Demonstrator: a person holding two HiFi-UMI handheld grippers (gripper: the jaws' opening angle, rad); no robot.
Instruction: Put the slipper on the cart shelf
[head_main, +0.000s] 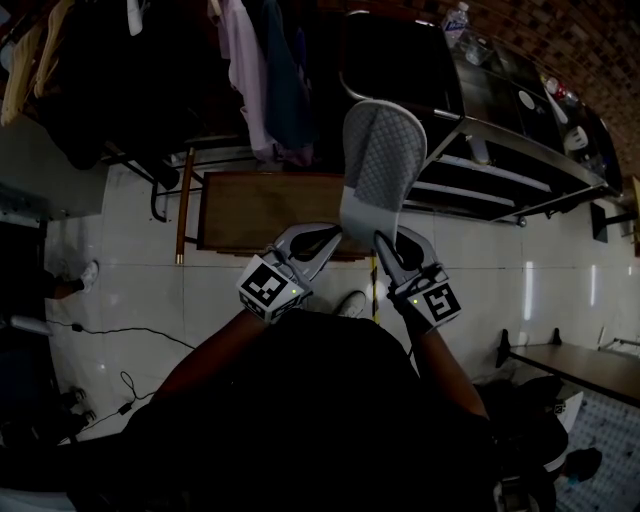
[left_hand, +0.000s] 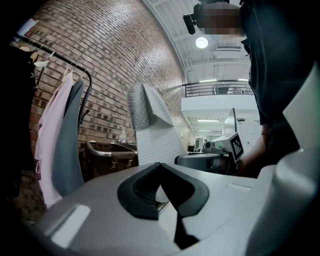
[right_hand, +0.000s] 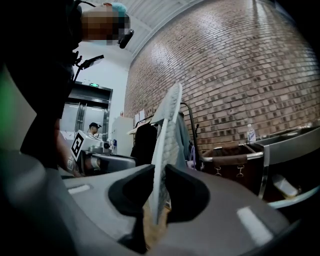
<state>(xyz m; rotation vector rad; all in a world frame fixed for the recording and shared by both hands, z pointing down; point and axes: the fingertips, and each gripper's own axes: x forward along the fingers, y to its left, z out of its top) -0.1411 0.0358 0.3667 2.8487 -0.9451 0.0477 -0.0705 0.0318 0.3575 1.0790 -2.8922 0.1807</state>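
Note:
A grey quilted slipper (head_main: 380, 160) stands upright in the air, toe up, in front of the metal cart (head_main: 520, 150). My right gripper (head_main: 385, 245) is shut on its heel end. In the right gripper view the slipper (right_hand: 167, 145) shows edge-on, pinched between the two dark pads. My left gripper (head_main: 335, 238) sits at the slipper's lower left edge. Its pad tips meet in the left gripper view, and the slipper's sole (left_hand: 152, 130) rises broad-side just behind them. Whether they touch the slipper I cannot tell.
The cart's shelves (head_main: 480, 185) lie just right of the slipper, with a plastic bottle (head_main: 455, 20) on its top. A clothes rack with hanging garments (head_main: 260, 70) fills the far left. A brown wooden panel (head_main: 265, 210) lies on the white tile floor below the slipper.

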